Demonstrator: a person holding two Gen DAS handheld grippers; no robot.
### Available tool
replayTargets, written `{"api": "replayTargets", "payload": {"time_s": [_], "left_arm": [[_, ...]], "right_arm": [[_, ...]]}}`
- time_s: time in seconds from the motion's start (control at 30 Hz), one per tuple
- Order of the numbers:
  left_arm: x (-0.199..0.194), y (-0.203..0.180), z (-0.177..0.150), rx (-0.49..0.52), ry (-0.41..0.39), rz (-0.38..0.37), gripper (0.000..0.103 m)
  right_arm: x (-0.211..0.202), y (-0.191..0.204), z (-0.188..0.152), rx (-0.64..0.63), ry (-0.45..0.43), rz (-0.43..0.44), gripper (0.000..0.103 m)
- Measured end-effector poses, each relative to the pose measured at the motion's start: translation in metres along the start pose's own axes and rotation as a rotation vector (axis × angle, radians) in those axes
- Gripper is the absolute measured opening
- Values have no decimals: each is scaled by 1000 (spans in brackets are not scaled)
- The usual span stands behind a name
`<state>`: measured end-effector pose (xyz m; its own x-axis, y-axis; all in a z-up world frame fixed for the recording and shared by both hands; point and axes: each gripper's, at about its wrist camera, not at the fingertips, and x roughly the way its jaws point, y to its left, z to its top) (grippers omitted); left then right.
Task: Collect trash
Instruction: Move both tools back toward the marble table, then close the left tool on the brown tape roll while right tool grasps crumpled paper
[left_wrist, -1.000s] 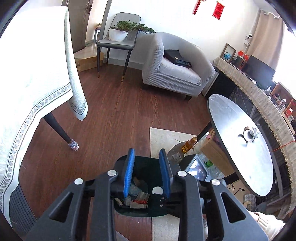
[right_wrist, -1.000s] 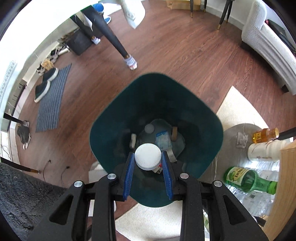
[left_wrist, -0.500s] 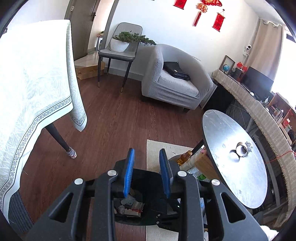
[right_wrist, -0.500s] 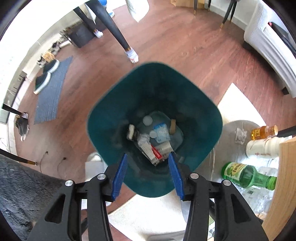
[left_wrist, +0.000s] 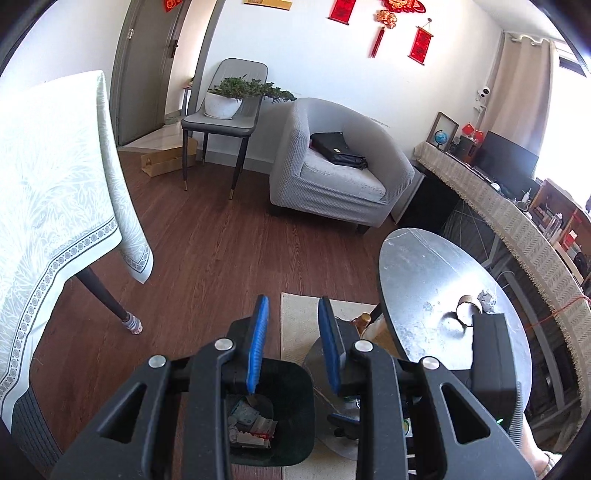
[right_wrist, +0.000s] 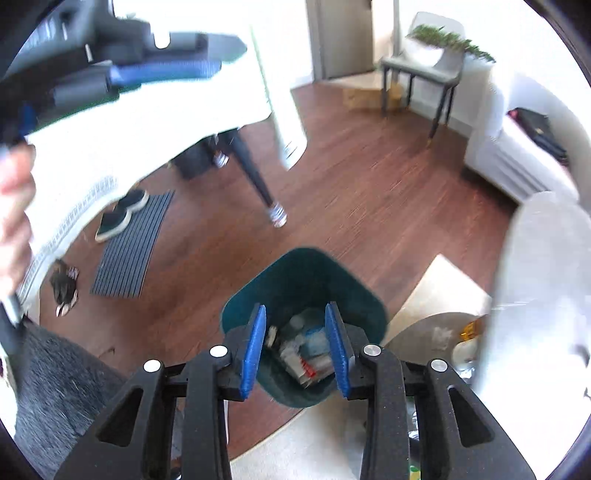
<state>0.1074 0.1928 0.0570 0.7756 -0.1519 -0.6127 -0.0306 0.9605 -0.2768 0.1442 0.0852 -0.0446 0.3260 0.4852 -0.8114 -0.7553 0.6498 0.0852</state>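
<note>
Dark-green plastic waste bin (right_wrist: 306, 280) on the wood floor, holding light paper scraps and wrappers (right_wrist: 301, 350). Right gripper (right_wrist: 297, 347) above it, jaws just narrowed, empty; left gripper (left_wrist: 293, 347) near-closed, empty. Remaining grey crumpled scrap (left_wrist: 487, 300) on the round grey tabletop (left_wrist: 417, 266) looks featherlight, crushable: pinch its middle.

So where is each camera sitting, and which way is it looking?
Left wrist: sits on the left gripper, looking forward and down across the room at the armchair and round table; its own blue-padded fingers show, nothing between them.
Right wrist: sits on the right gripper, looking steeply down into the green trash bin; its own empty fingers show, plus a hand and the other gripper at top left.
Both see: the bin, the tablecloth, the plant chair.
</note>
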Motion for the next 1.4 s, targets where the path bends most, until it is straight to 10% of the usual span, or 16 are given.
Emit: {"api": "replayTargets", "payload": {"time_s": [0.47,1.0,1.4], "left_arm": [[53,-99,17,166,32,-63,33],[137,-209,-8,369,110,-185,78],[168,-264,-37,466,166,-290,90]], "right_arm": [[-117,-125,-16,208,-167,-228,30],[-161,-233,-77,439,-274,-290,30],[-186,-274,-123,558,-319,-289,66]]}}
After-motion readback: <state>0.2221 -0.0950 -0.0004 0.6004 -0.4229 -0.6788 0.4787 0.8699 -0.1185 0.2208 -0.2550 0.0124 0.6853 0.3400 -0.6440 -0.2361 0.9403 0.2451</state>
